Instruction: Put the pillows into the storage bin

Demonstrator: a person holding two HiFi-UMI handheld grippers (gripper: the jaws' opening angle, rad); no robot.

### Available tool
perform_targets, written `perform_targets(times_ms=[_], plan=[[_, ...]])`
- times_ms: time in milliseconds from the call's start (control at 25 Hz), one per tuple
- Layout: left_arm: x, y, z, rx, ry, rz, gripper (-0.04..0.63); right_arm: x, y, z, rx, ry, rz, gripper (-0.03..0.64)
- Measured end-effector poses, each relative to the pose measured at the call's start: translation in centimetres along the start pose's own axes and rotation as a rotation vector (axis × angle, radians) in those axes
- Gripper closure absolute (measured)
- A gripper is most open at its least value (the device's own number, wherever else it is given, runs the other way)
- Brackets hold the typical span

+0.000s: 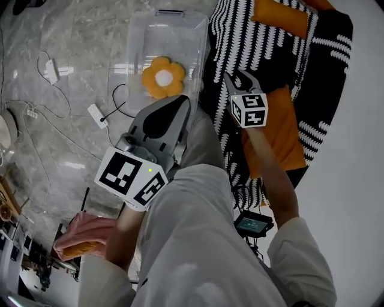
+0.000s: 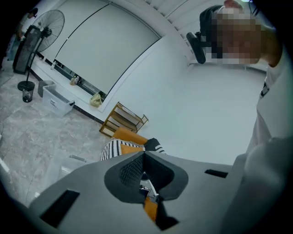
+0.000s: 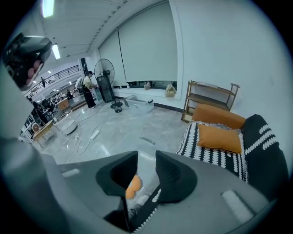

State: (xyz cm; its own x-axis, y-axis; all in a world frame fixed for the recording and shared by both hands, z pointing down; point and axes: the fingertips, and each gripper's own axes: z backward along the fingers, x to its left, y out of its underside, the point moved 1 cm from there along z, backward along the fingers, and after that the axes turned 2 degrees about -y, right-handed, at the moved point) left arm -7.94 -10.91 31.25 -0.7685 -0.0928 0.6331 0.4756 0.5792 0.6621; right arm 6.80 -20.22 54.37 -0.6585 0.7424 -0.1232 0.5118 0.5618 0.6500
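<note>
A clear storage bin (image 1: pixel 198 36) stands on the marble floor and holds a yellow-orange flower-shaped pillow (image 1: pixel 162 77). That pillow also shows through the right gripper's jaws (image 3: pixel 133 185). Two orange pillows lie on the black-and-white patterned sofa (image 1: pixel 225 36): one at its far end (image 1: pixel 281 17), one nearer me (image 1: pixel 282 129). My left gripper (image 1: pixel 182 102) hangs shut and empty just beside the bin's near edge. Over the sofa, between the two orange pillows, my right gripper (image 1: pixel 240 81) is open with a narrow gap and holds nothing. In the right gripper view the sofa pillows (image 3: pixel 219 138) lie ahead to the right.
Cables and white power strips (image 1: pixel 96 114) trail over the floor left of the bin. A pink cloth (image 1: pixel 84 234) lies at lower left, and a small screen device (image 1: pixel 253 223) by my leg. A wooden shelf (image 3: pixel 210 96) stands behind the sofa, a fan (image 3: pixel 104 68) farther off.
</note>
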Motion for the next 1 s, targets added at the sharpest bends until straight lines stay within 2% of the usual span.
perform_targets(times_ms=[440, 720, 1000], plan=[[-1.9, -0.2, -10.8, 0.078, -0.023, -0.005, 0.588, -11.9, -2.8, -5.7, -0.062, 0.055, 0.02, 0.483], [-2.5, 0.0, -14.9, 0.112, -0.067, 0.007, 0.588, -19.1, -3.5, -9.1, -0.071, 0.11, 0.014, 0.469], [-1.1, -0.9, -19.6, 0.092, -0.125, 0.022, 0.588, -24.4, -3.8, -13.5, -0.055, 0.13, 0.003, 0.447]])
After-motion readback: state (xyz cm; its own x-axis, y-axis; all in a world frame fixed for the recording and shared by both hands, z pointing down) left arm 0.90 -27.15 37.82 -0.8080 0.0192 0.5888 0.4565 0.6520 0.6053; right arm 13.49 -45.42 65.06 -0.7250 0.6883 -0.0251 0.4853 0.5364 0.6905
